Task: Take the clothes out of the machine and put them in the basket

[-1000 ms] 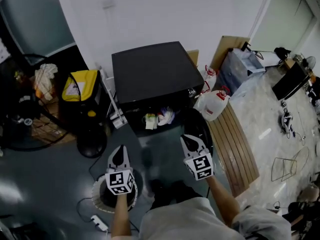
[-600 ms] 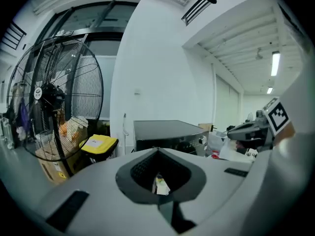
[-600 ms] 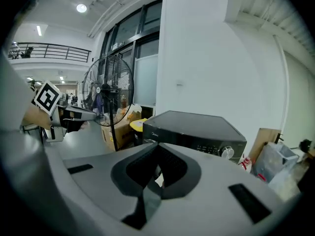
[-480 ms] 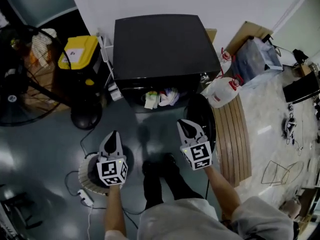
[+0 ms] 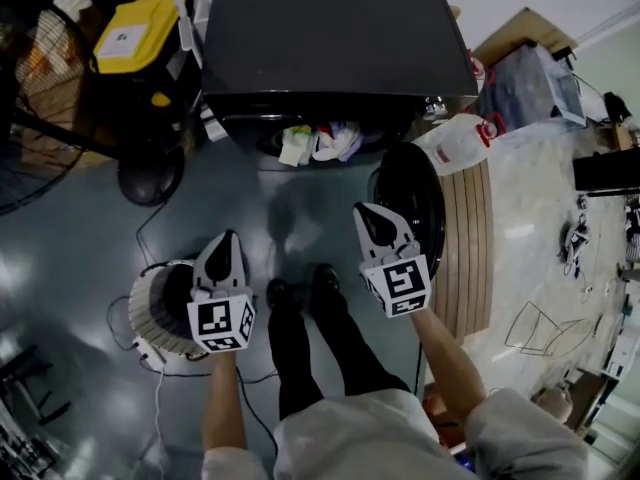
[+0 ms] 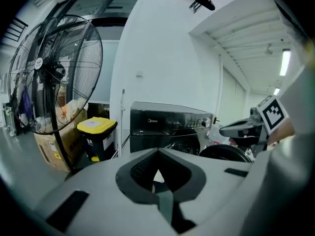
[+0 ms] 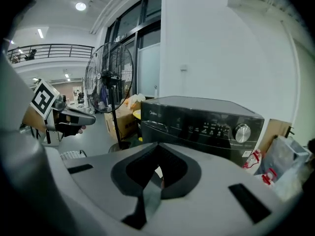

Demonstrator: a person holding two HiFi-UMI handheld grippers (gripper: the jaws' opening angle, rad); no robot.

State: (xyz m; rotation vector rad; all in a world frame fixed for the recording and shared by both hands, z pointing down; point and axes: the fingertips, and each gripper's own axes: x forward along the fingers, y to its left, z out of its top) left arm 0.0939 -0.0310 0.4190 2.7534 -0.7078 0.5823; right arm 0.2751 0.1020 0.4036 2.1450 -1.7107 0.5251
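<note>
The black front-loading washing machine (image 5: 335,38) fills the top of the head view, its round door (image 5: 408,203) swung open to the right. White and pale clothes (image 5: 325,143) lie bunched in its opening. A white round basket (image 5: 150,313) stands on the floor at the lower left. My left gripper (image 5: 225,248) hangs over the basket's right rim, jaws together and empty. My right gripper (image 5: 372,220) is shut and empty beside the open door. Both point at the machine (image 6: 167,124) (image 7: 197,119) from a short way off, with the left gripper (image 6: 158,151) and the right gripper (image 7: 156,145) pinched closed.
A yellow-lidded bin (image 5: 130,33) and a large floor fan (image 6: 54,73) stand left of the machine. A white jug (image 5: 460,138) and a slatted wooden board (image 5: 465,258) lie to its right. The person's legs and shoes (image 5: 300,298) are between the grippers. Cables run by the basket.
The view has closed in on the machine, which now looms larger at the top. Both grippers have sunk lower before it and stay shut. Nothing has been picked up.
</note>
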